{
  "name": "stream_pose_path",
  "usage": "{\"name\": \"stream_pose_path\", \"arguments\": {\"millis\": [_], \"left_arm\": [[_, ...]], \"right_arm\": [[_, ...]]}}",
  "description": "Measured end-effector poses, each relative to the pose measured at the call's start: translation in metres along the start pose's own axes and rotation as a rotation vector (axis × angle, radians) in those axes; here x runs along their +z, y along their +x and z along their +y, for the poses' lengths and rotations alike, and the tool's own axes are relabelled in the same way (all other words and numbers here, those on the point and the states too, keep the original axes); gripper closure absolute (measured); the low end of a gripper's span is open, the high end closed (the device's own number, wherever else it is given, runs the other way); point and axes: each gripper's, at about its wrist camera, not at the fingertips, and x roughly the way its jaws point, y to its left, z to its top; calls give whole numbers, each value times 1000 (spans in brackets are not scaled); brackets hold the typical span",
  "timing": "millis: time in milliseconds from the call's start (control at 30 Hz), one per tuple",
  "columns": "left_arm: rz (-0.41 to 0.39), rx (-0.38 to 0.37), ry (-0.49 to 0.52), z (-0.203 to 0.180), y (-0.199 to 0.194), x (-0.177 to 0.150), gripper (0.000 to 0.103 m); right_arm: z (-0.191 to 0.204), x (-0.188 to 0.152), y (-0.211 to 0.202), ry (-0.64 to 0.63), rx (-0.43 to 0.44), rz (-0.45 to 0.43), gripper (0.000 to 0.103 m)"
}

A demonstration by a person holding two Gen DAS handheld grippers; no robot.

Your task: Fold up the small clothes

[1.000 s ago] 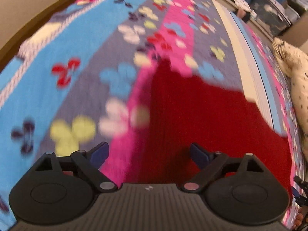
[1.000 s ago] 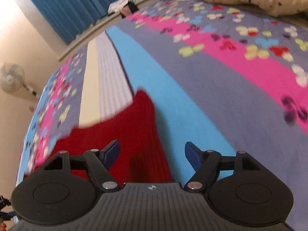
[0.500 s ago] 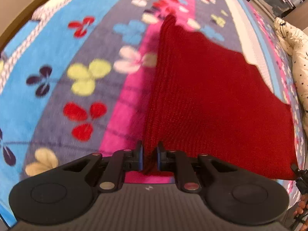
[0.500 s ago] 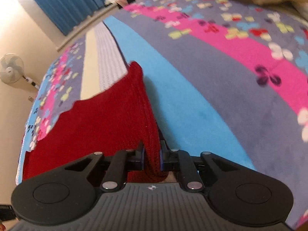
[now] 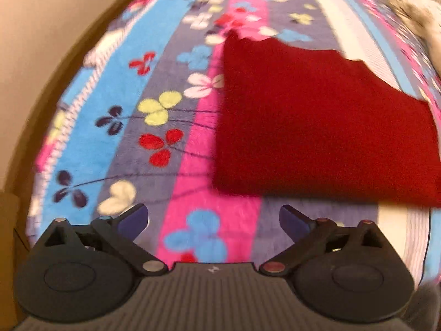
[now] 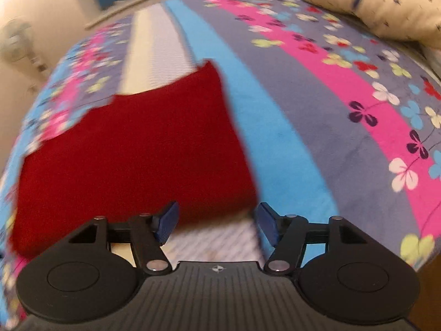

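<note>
1. Where the flowered, striped bedspread [image 5: 171, 149] covers the bed, a red knit garment [image 5: 317, 127] lies folded flat.
2. Left tongs [image 5: 213, 216] are opening wide, empty, near its front edge.
3. Right tongs [image 6: 217, 222] are opening, empty, at its corner.

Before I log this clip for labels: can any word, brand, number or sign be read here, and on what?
No words or numbers can be read.
Small pale emblem on the left gripper body: a mark, no letters.
The same emblem on the right gripper body: no letters.
Red garment: no tag or print shows.
Blanket: flower pattern only.
</note>
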Motion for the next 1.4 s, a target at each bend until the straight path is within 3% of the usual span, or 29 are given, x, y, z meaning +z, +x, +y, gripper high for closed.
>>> {"name": "stream_pose_path", "arguments": {"millis": [100,267,467,667,867,1400], "left_arm": [[-54,-8,52,-14,-38,-30,0],[-117,-41,33,-22,-89,-72,0],[-163,-62,45,-32,-126,-119,0],[-202,-60,83,-41,-146,-142,0],[-232,-40,124,-45,-155,-147,0],[-140,-46,110,-49,-117,-117,0]], "right_arm": [[27,-29,-54,-47,28,-65,30],[49,-80,-126,-74,45,-167,22],[53,-132,-171,-106,71,-187,20],[53,-151,-197,-142,85,-228,18],[49,-154,-207,-118,87,-269,15],[62,-131,-170,-123,112,-162,15]]}}
